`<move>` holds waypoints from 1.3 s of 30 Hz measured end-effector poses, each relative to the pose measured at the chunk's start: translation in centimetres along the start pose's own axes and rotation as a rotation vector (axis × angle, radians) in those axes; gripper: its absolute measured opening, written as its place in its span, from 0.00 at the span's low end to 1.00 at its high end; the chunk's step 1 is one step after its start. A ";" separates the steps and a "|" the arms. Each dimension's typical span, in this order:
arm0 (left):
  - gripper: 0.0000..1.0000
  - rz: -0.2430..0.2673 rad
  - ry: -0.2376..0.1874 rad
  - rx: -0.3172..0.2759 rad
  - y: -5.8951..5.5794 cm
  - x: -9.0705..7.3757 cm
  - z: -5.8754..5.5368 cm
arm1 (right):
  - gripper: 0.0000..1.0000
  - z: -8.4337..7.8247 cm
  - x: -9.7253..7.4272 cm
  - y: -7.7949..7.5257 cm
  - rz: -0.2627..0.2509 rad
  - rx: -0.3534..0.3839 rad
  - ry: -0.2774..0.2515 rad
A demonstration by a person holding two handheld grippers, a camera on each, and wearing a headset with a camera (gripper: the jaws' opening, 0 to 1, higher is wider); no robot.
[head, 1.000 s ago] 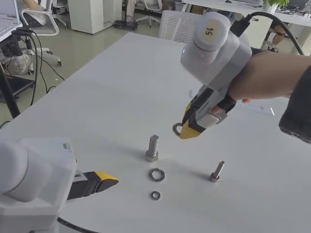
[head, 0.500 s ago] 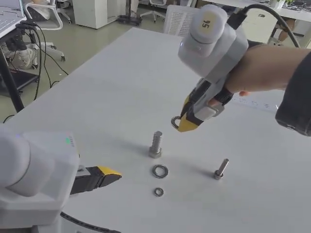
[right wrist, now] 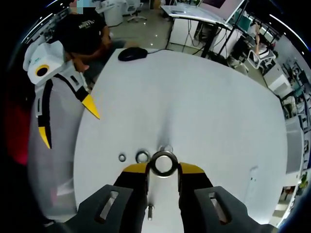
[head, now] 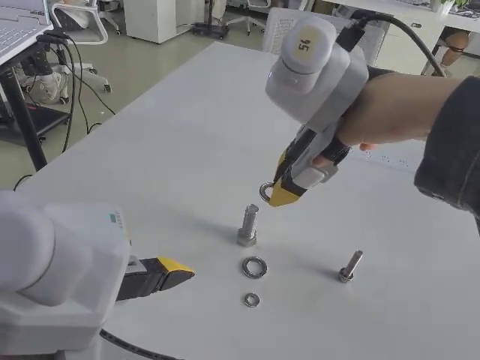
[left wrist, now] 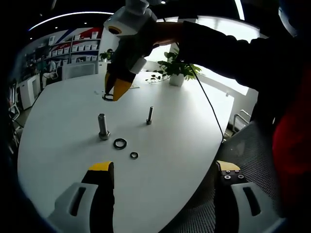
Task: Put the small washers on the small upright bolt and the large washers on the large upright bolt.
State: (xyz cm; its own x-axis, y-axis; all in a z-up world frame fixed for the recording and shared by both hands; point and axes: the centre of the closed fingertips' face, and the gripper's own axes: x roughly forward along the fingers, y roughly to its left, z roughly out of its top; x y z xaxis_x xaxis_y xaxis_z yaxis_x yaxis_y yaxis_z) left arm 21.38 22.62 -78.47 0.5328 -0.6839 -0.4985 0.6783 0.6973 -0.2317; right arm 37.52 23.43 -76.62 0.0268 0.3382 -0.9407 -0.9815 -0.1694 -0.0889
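Jaws of my right gripper [head: 271,196] pinch one large washer [head: 266,192] just above large bolt [head: 248,225], not on yet. Left gripper [left wrist: 164,167] jaws spread, empty. Both bolts look bare: second large washer [head: 254,266] and small washer [head: 251,300] lie on table [head: 187,135]; small bolt [head: 349,266] waits.

On table [head: 187,127], lg bolt [head: 248,225] left of sm bolt [head: 349,265], lg washer [head: 255,266] before lg bolt, sm washer [head: 252,300] nearest
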 end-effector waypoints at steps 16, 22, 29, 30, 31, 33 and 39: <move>0.85 0.011 -0.010 -0.003 -0.2 -0.2 -0.1 | 0.24 0.2 2.4 0.2 0.028 -0.004 0.025; 0.85 0.018 -0.015 -0.004 -0.2 -0.3 0.0 | 0.24 0.1 3.1 -0.1 0.040 0.000 0.034; 0.85 0.032 -0.026 -0.003 -0.1 -0.5 0.3 | 0.24 0.0 3.6 -0.1 0.047 0.002 0.041; 0.85 0.032 -0.026 -0.002 -0.1 -0.5 0.3 | 0.24 0.0 3.7 -0.1 0.047 0.002 0.041; 0.85 0.032 -0.028 -0.003 -0.1 -0.5 0.4 | 0.24 0.0 3.7 -0.1 0.050 0.005 0.042; 0.85 0.033 -0.028 -0.003 -0.1 -0.5 0.4 | 0.24 0.0 3.8 -0.1 0.049 0.004 0.042; 0.85 0.035 -0.032 -0.006 -0.1 -0.6 0.5 | 0.24 -0.1 4.1 -0.1 0.051 0.004 0.047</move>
State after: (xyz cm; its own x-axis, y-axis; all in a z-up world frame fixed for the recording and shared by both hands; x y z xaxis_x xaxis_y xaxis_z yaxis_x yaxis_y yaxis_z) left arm 21.30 22.84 -77.71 0.5721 -0.6655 -0.4794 0.6559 0.7222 -0.2196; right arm 37.73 24.75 -80.52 -0.0148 0.2852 -0.9583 -0.9827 -0.1812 -0.0387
